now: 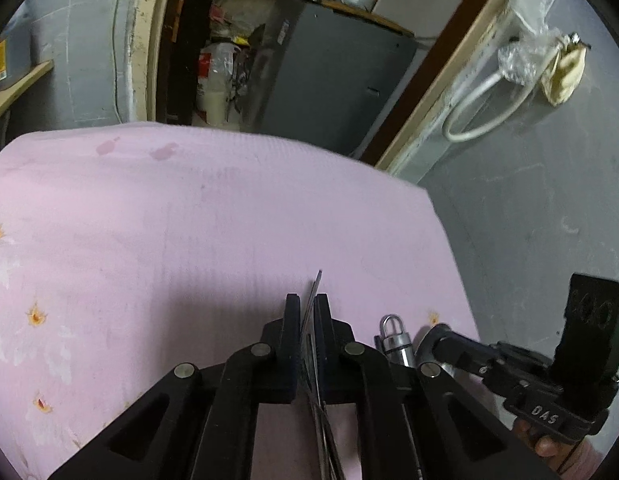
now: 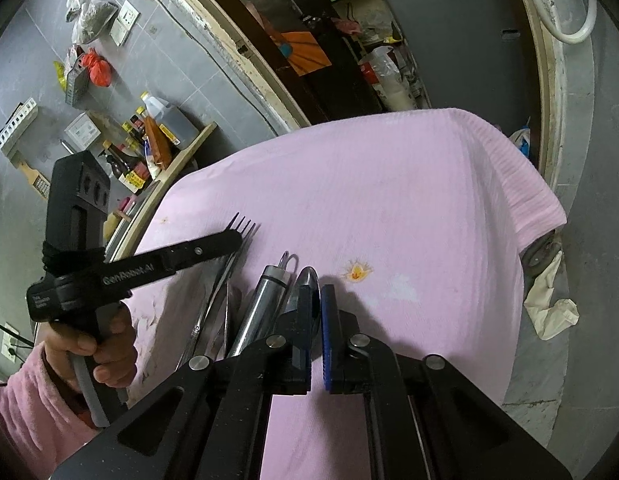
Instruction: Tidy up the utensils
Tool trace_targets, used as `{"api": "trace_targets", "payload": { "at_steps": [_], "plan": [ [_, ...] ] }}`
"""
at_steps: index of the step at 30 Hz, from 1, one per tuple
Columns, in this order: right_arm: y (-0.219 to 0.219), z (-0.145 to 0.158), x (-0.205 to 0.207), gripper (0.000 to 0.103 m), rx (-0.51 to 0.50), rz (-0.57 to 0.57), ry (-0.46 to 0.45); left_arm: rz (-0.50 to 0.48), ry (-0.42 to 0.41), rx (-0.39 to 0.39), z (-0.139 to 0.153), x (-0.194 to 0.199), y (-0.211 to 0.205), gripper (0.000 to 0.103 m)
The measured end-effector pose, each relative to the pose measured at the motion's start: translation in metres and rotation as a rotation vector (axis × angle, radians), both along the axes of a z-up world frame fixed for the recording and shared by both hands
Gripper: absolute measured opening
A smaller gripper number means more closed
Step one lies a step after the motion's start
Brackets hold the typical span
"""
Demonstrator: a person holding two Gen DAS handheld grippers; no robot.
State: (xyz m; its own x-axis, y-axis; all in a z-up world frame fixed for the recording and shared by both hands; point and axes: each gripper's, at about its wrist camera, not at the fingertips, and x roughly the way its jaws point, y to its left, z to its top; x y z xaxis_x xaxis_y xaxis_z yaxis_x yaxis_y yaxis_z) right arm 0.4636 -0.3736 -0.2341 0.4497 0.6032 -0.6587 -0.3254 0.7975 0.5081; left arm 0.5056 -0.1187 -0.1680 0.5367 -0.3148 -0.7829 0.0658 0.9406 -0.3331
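A pink cloth (image 1: 189, 220) (image 2: 389, 200) covers the table. My left gripper (image 1: 308, 312) is shut on a thin steel fork (image 1: 316, 288), seen edge-on between the pads. From the right wrist view, that left gripper (image 2: 233, 245) comes in from the left, held by a hand in a pink sleeve, with the fork tines (image 2: 245, 225) sticking out past it. My right gripper (image 2: 316, 312) is shut on a spoon (image 2: 309, 280), whose bowl shows above the pads. Between the two grippers lies a chrome handle with a wire loop (image 2: 265, 296) (image 1: 393, 340). My right gripper (image 1: 437, 342) enters at lower right.
More flat steel utensils (image 2: 215, 300) lie under the left gripper. A wooden shelf with bottles (image 2: 161, 136) stands at the left. A grey cabinet (image 1: 329, 80) is behind the table. The cloth edge drops off at the right (image 2: 541, 208), with a white rag (image 2: 549, 312) below it.
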Motion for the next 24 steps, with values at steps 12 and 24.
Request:
{"api": "trace_targets", "payload": {
  "at_steps": [12,24],
  "plan": [
    [0.005,0.006,-0.005,0.003,-0.013,0.017,-0.005,-0.004,0.004,0.059,0.003,0.004,-0.004,0.007],
    [0.005,0.069,-0.050,0.002,-0.124,-0.062,-0.172,-0.018,-0.161,0.169,0.059,-0.041,-0.018,0.006]
  ]
}}
